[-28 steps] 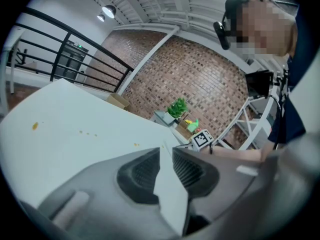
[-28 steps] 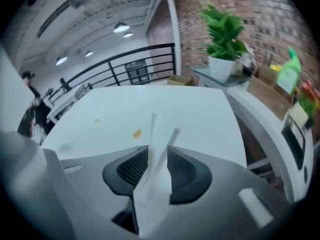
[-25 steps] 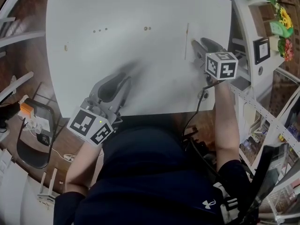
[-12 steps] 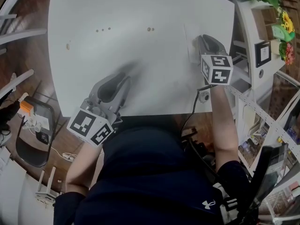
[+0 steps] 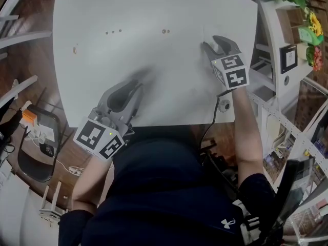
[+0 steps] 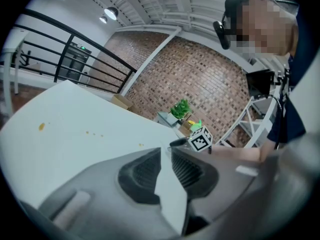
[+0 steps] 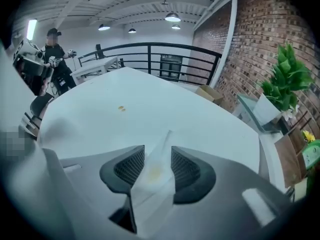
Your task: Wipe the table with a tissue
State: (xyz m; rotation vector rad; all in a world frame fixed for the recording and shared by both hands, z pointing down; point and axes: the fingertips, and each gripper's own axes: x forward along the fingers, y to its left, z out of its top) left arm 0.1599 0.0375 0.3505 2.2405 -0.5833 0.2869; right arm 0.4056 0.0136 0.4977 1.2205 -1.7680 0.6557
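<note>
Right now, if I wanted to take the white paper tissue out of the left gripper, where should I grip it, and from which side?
Best pinch the wide free flap of the white paper tissue spreading behind the left gripper's shut jaws, coming from the rear. Ahead of the jaws only a thin edge shows, probably too little to hold.

A brick wall backs a potted plant; beside the wall runs a black railing (ceiling lamps lit).
</note>
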